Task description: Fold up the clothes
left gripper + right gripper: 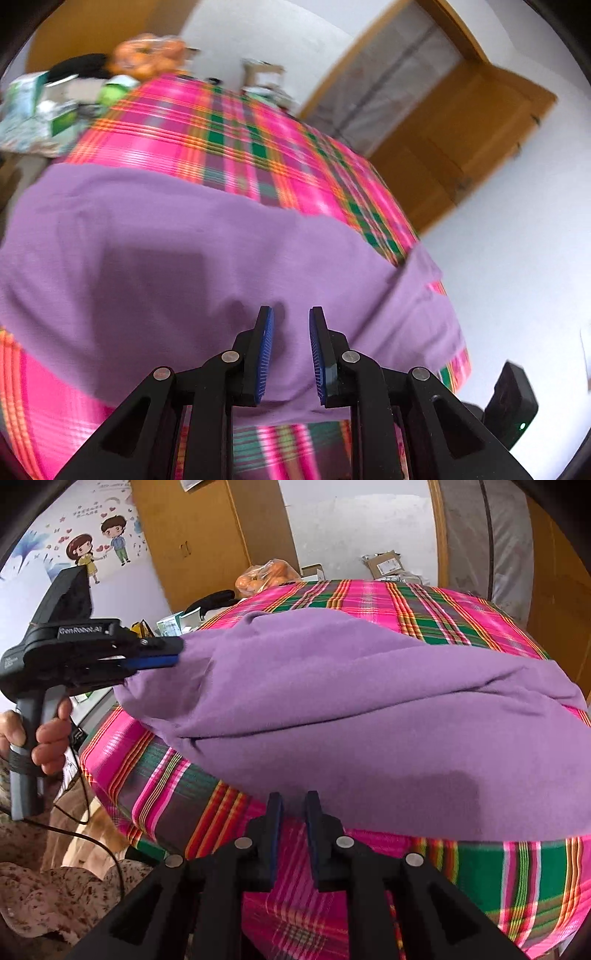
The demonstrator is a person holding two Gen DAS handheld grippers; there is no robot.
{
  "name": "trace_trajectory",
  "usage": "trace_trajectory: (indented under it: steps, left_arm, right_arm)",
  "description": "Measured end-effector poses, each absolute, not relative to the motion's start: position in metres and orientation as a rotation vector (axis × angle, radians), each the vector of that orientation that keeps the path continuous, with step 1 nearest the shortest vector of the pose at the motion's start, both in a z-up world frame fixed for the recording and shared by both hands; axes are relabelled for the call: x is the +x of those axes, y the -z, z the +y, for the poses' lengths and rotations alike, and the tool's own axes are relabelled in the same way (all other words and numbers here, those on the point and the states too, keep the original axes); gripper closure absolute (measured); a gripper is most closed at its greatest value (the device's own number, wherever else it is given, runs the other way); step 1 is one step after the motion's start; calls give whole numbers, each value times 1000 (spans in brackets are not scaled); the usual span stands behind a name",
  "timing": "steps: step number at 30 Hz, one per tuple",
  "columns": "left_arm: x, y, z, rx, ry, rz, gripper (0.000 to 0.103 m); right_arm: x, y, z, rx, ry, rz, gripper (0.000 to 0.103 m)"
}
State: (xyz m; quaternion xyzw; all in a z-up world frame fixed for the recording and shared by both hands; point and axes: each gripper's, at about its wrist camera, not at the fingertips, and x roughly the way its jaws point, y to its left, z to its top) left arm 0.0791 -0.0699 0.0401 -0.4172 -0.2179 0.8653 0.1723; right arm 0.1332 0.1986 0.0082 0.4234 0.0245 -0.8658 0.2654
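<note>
A purple garment [184,240] [369,701] lies spread over a table covered by a pink and green plaid cloth [240,129] [424,605]. My left gripper [291,311] is shut on the garment, with purple fabric between its blue pads. The right wrist view shows this left gripper [179,650] at the left, held by a person's hand [48,738] and lifting one end of the garment off the table. My right gripper [294,796] is at the garment's near edge. Its jaws stand almost together, pinching the hem.
A bag of oranges [147,57] [267,576], boxes [44,107] and a cardboard parcel [386,565] crowd the table's far side. A wooden door [461,129] and wardrobe [199,546] stand behind. A black cable [92,834] hangs at the left over floral fabric [55,897].
</note>
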Motion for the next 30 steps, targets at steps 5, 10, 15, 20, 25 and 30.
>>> trace_trajectory:
  steps: [5,10,15,20,25,30]
  left_arm:
    - [73,-33,-39,-1204,-2421,-480,81]
    - [68,-25,-14,-1221,-2369,-380,81]
    - [60,-11,-5,-1254,-2315,-368,81]
    - [61,-4,-3,-1250,-2272,-369,81]
    - [60,3,-8,-1248,-2235,-422,81]
    - [57,5,-6,-1231,-2209,-416,81]
  right_arm:
    - [129,-14,234,1161,2463,17,89]
    - [123,-36,281,1134,2648,9,89]
    - [93,-47,325,1127,2749,-203,87]
    - [54,-44,325,1134,2757,-299,78]
    - [20,-47,308,1143,2737,-238,77]
    - [-13,-47,291,1185,2723,-203,71]
